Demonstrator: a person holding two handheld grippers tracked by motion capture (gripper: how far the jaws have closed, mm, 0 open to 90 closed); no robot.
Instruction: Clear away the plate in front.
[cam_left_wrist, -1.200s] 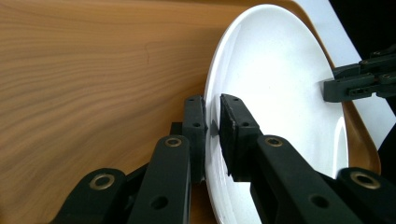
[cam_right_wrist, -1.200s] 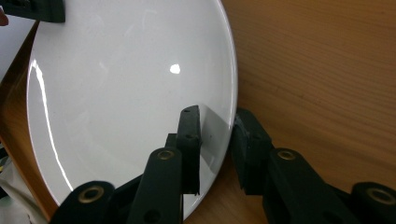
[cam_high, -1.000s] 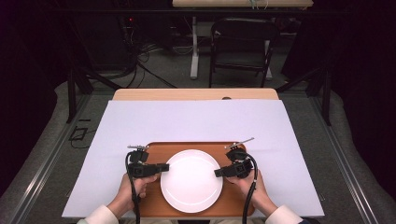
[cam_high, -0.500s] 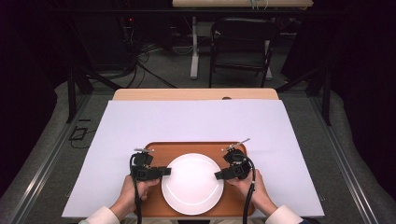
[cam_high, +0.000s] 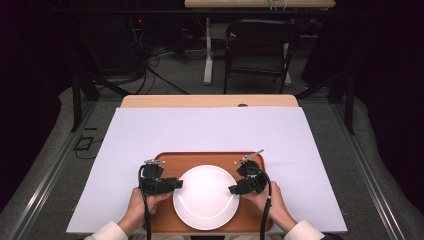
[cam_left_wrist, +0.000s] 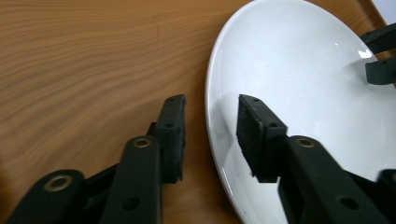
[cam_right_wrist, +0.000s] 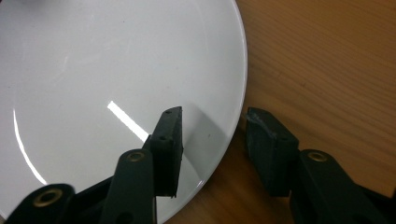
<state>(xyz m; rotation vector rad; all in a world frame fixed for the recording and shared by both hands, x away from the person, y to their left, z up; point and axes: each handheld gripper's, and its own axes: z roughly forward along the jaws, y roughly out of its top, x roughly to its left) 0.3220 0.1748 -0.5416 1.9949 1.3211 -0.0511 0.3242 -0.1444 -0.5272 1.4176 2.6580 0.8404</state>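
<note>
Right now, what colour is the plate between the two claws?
Plain glossy white, without any pattern. The plate shows best in the right gripper view.

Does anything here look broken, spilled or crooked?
Nothing stands out. The white plate lies flat and whole on the wooden tray, with no food or spill on it. The left gripper and the right gripper are both open, each with one jaw over the plate's rim and one outside it.

High view: the near rim of the wooden tray (cam_high: 165, 225) and the person's forearms are cut off by the bottom edge. Left gripper view: the white plate (cam_left_wrist: 299, 70) runs off the frame. Whether either gripper's fingers (cam_right_wrist: 168, 140) touch the rim cannot be told.
</note>
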